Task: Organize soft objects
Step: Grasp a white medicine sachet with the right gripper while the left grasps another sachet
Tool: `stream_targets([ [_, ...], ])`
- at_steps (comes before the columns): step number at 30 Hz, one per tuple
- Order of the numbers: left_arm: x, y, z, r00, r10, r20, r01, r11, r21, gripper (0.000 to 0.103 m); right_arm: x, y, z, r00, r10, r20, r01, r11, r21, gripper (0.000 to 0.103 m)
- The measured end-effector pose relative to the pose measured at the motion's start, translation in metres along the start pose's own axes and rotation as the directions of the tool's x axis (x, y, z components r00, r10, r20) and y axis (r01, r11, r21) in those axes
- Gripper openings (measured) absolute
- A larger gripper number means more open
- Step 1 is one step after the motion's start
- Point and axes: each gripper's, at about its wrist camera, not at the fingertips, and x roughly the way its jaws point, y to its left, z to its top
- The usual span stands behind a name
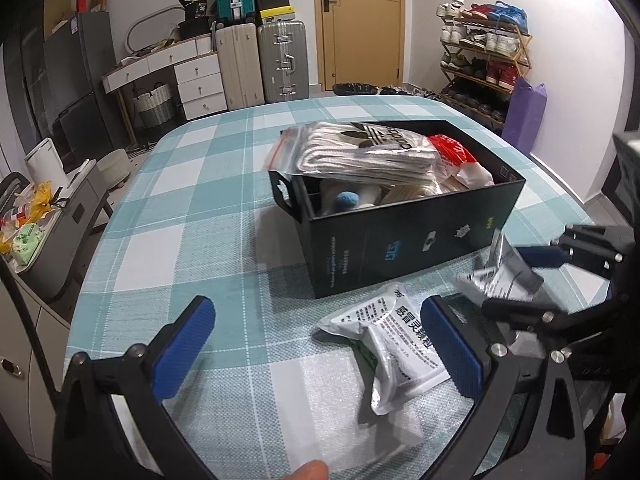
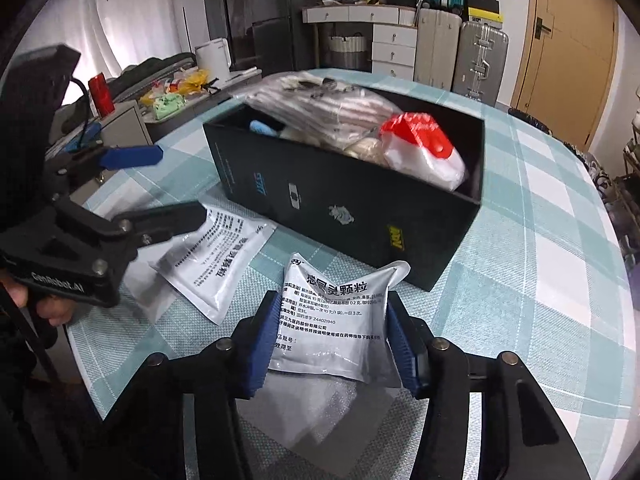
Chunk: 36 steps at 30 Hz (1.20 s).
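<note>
Checked teal-and-white tablecloth (image 2: 540,240) covers a table in a cluttered room. On it, a silver medicine sachet (image 2: 336,320) is pinched at both edges by the right gripper (image 2: 332,344), just before a black box (image 2: 360,216) of bagged soft items. The left gripper (image 1: 316,344) hangs wide open and empty above a second sachet (image 1: 400,344).
</note>
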Motion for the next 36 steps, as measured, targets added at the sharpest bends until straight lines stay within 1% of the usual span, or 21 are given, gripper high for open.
stream_targets([
  [4,0.002,-0.005,-0.001,1.0,-0.015,-0.017,0.015,1.0,0.006,0.103,-0.015,-0.002,0.0,0.998,-0.002,0.066,0.003,1.0,-0.019,0.052],
  [7,0.004,-0.011,-0.003,0.999,-0.017,-0.032,0.018,1.0,0.018,0.103,-0.023,-0.002,0.001,0.997,0.003,0.083,-0.001,1.0,-0.025,0.052],
  [20,0.017,-0.04,-0.005,0.998,0.001,-0.066,0.006,0.994,0.108,0.103,-0.028,-0.005,0.001,0.997,-0.008,0.083,0.01,1.0,-0.024,0.052],
  [24,0.026,-0.04,-0.006,0.994,0.047,-0.1,-0.034,0.991,0.128,0.103,-0.029,-0.007,0.0,0.996,-0.013,0.084,0.015,1.0,-0.02,0.052],
  [29,0.025,-0.034,-0.008,0.992,0.056,-0.11,-0.041,0.99,0.134,0.103,-0.028,-0.008,0.0,0.997,-0.011,0.079,0.013,1.0,-0.017,0.052],
  [32,0.023,-0.029,-0.009,0.992,0.052,-0.119,-0.036,0.991,0.132,0.103,-0.027,-0.008,0.0,0.997,-0.008,0.079,0.01,1.0,-0.018,0.052],
  [35,0.024,-0.025,-0.01,0.991,0.031,-0.134,-0.015,0.993,0.115,0.103,-0.027,-0.008,0.001,0.997,-0.005,0.079,0.007,1.0,-0.021,0.052],
  [36,0.024,-0.023,-0.011,0.991,0.015,-0.135,0.0,0.994,0.107,0.1,-0.027,-0.007,0.0,0.997,-0.006,0.079,0.008,1.0,-0.021,0.052],
])
